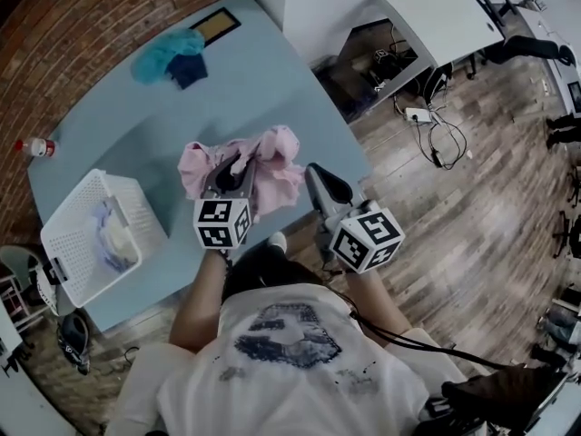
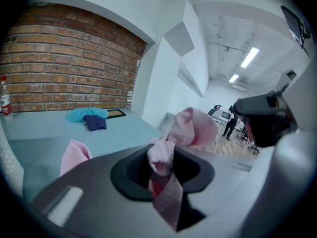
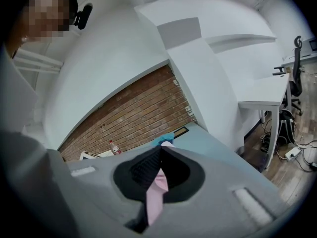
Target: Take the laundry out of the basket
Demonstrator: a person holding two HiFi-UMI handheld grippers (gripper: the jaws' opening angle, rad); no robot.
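pink garment point(image 1: 275, 160), crumpled, perhaps a shirt

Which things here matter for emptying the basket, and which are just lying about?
Job in hand:
white basket; pale laundry inside it; pink garment, gripped by the left gripper and the right gripper; teal and dark blue clothes on the table, probably laundry too.

Lying about:
red-capped bottle; framed panel; cables on the floor.

White T-shirt point(image 1: 300, 398), dark chest print point(image 1: 281, 336), black cable point(image 1: 410, 345)
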